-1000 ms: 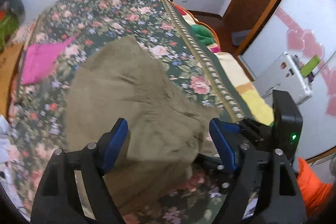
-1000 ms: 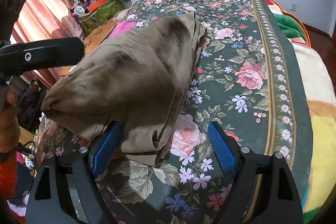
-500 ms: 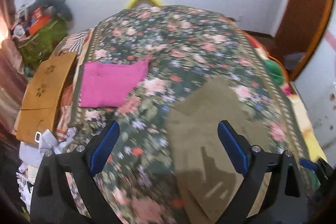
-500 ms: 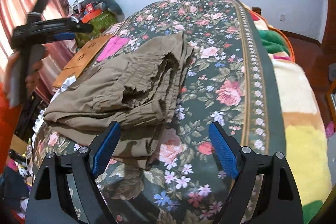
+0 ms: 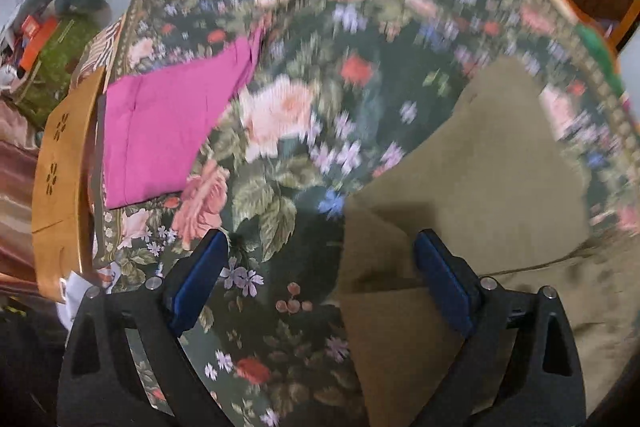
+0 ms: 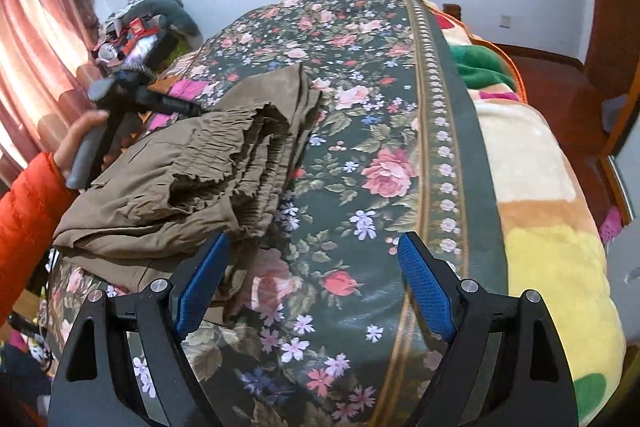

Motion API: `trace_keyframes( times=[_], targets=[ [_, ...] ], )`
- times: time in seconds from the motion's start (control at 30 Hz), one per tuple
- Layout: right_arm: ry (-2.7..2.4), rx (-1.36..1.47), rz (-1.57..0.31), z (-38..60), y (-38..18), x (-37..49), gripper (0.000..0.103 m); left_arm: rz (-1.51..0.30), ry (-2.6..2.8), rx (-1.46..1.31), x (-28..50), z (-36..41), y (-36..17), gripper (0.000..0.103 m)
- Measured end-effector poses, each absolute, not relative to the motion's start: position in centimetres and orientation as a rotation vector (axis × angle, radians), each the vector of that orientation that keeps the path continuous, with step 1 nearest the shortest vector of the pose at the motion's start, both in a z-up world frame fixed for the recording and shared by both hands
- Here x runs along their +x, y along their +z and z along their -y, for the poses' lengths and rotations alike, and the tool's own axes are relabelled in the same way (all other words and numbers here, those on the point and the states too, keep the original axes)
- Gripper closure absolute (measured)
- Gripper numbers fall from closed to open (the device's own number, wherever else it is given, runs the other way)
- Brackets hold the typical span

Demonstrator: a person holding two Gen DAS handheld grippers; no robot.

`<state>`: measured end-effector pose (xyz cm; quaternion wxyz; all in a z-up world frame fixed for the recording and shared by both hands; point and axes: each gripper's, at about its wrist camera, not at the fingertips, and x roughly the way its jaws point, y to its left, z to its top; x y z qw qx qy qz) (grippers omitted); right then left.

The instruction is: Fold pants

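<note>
olive-brown pants [image 6: 192,183] are seen folded into a thick stack on the floral bedspread [image 6: 360,155], toward its left side, with the gathered waistband on top and the layered edges facing the right wrist camera. in the left wrist view the same pants [image 5: 492,187] are seen at the right, partly under the right-hand finger of the left gripper [image 5: 320,283].

left gripper: jaws spread wide, nothing held between them; it is seen over the bedspread just beside the near edge of the stack. the frame is motion-blurred, so contact with the cloth cannot be confirmed. right gripper [image 6: 312,287]: jaws spread wide, nothing pinched; its left finger is near the lower corner of the stack, touching or not cannot be told.

step judged: main folds are done, both tools released; the task is judged close to complete. the next move, if any, would call for a light flattening of the puffed waistband or a squaring of the loose lower layer, with a low approach so the stack is not pushed apart.

a magenta folded cloth [image 5: 168,131] is noted on the far left of the bed, well apart from the pants. containers: none in use on the bed; clutter at the wall is too small to be itemised.
</note>
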<state>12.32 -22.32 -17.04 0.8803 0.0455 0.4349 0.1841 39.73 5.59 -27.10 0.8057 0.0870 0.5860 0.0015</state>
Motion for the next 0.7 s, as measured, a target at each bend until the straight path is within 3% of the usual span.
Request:
trace_keyframes(
  times=[0.1,0.7],
  targets=[
    [0.369,0.086,-0.904,22.6,-16.8,12.2,0.020,-1.258,0.000,0.167,39.1,-6.4,-28.1,0.000],
    [0.423,0.100,-0.850,22.2,-14.9,11.0,0.020,-1.218,-0.068,-0.042,22.7,-11.2,-24.6,0.000]
  ],
)
